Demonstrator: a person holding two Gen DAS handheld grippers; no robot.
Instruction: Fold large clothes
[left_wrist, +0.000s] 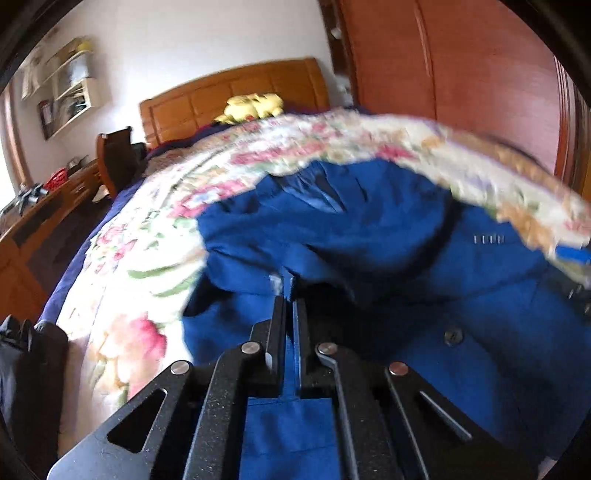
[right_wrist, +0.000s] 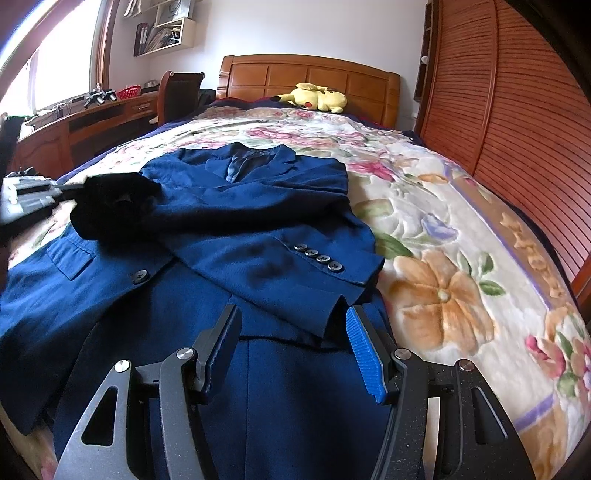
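Spread over the floral bed quilt (right_wrist: 443, 229), the blue jacket (right_wrist: 258, 229) lies flat for folding, its left sleeve (right_wrist: 110, 206) pinched in the left gripper (left_wrist: 290, 295)'s closed jaws, while the right gripper (right_wrist: 291, 325) hovers near the hem, jaws apart and empty.

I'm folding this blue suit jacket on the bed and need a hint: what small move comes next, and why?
Probably carry the left sleeve across the jacket. The left tongs look shut on blue cloth, that sleeve is bunched at the jacket's left side, and the right sleeve already lies folded across the front. The right tongs are open.
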